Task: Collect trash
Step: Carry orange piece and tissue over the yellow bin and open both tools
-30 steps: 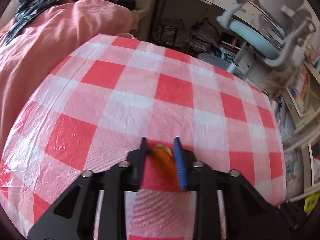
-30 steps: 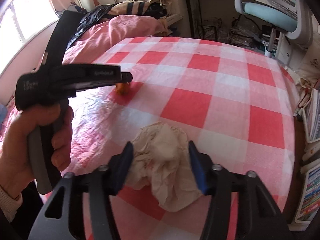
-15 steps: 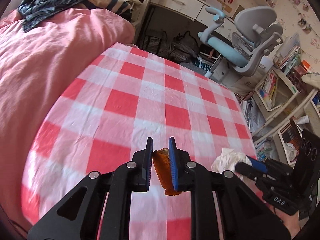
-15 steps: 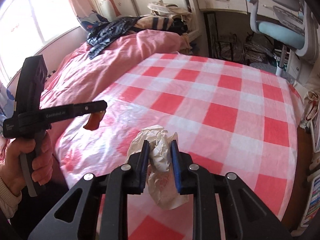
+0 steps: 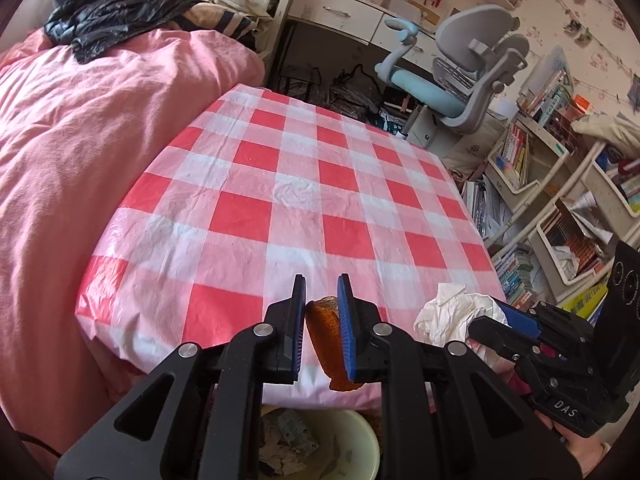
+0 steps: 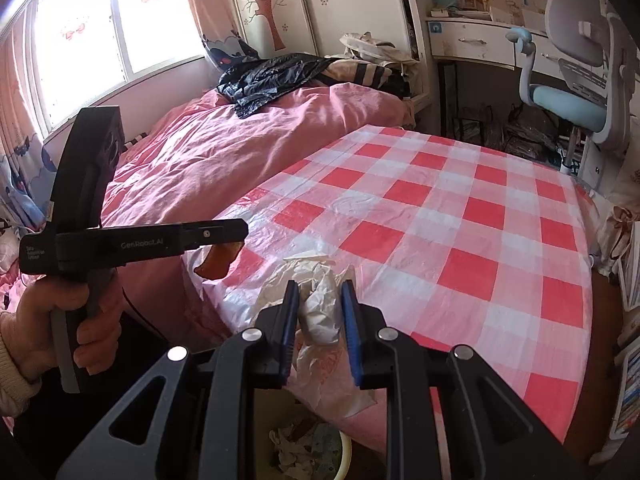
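Note:
My left gripper (image 5: 321, 294) is shut on an orange peel (image 5: 327, 344), which hangs down between its fingers; the peel also shows in the right wrist view (image 6: 218, 261). My right gripper (image 6: 320, 294) is shut on a crumpled white tissue (image 6: 320, 308), also seen in the left wrist view (image 5: 452, 314). Both grippers hover off the near edge of the red-checked table (image 5: 320, 184), above a pale yellow trash bin (image 5: 352, 446) holding paper scraps. The bin also shows in the right wrist view (image 6: 344, 456).
A bed with a pink duvet (image 5: 92, 128) runs along the table's left side. A grey and blue desk chair (image 5: 460, 68) and a desk stand beyond the table. Bookshelves (image 5: 560, 184) crowd the right side.
Both grippers have lifted their trash off the table and drawn back past its near edge. The bin has come into view below them.

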`<state>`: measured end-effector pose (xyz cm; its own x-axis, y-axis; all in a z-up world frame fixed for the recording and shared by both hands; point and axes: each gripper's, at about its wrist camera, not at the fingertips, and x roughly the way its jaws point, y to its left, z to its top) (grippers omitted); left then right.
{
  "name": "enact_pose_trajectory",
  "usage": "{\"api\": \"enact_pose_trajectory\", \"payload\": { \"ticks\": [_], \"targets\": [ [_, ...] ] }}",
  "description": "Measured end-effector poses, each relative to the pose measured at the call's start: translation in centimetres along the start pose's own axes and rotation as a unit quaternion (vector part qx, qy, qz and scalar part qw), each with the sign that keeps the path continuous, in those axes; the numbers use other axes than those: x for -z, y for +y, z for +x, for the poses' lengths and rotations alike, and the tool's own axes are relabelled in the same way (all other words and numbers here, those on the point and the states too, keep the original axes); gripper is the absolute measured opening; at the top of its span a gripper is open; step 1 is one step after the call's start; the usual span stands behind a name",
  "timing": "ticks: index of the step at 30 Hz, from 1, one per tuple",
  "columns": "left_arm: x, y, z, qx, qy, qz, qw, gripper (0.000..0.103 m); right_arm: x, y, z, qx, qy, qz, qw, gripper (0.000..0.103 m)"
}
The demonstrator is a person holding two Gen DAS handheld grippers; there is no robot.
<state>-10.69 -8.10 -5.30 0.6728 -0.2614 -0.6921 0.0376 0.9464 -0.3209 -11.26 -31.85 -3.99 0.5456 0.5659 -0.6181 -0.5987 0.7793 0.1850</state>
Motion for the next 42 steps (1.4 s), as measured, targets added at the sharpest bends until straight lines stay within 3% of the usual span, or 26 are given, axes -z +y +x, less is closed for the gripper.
{"api": "enact_pose_trajectory", "payload": {
  "ticks": [12, 24, 31, 36, 37, 39, 41, 42],
  "targets": [
    [2.8, -1.4, -3.1, -0.027, -0.017, 0.041, 0.9987, 0.015, 1.3, 1.2, -2.4, 0.012, -0.03, 0.001, 0.999, 0.022],
    [4.4, -1.2, -4.2, -0.031, -0.012, 0.035, 0.9988, 0.015, 2.7, 2.5, -3.3, 0.016, -0.032, -0.002, 0.999, 0.023],
    [7.5, -1.0, -3.3, -0.027, 0.048, 0.015, 0.9983, 0.015, 5.5, 4.7, -1.3, 0.028, 0.037, -0.02, 0.999, 0.025],
    [9.2, -1.0, -2.5, -0.036, 0.091, 0.023, 0.995, 0.016, 8.3, 5.8, 0.4, 0.037, 0.102, -0.017, 0.994, 0.048],
    [9.2, -1.1, -2.6, -0.039, 0.087, 0.025, 0.9951, 0.017, 8.4, 5.9, 0.4, 0.042, 0.104, -0.015, 0.994, 0.05],
    [9.1, -1.2, -3.1, -0.05, 0.07, 0.029, 0.9959, 0.03, 8.3, 5.6, -0.3, 0.053, 0.092, -0.003, 0.994, 0.061],
    [8.9, -1.3, -3.9, -0.083, 0.037, 0.036, 0.9952, 0.06, 8.1, 5.1, -1.0, 0.062, 0.075, 0.013, 0.995, 0.07],
    [8.6, -1.4, -4.2, -0.097, 0.021, 0.039, 0.9943, 0.065, 8.0, 4.8, -1.4, 0.073, 0.064, 0.021, 0.995, 0.076]
  ]
}}
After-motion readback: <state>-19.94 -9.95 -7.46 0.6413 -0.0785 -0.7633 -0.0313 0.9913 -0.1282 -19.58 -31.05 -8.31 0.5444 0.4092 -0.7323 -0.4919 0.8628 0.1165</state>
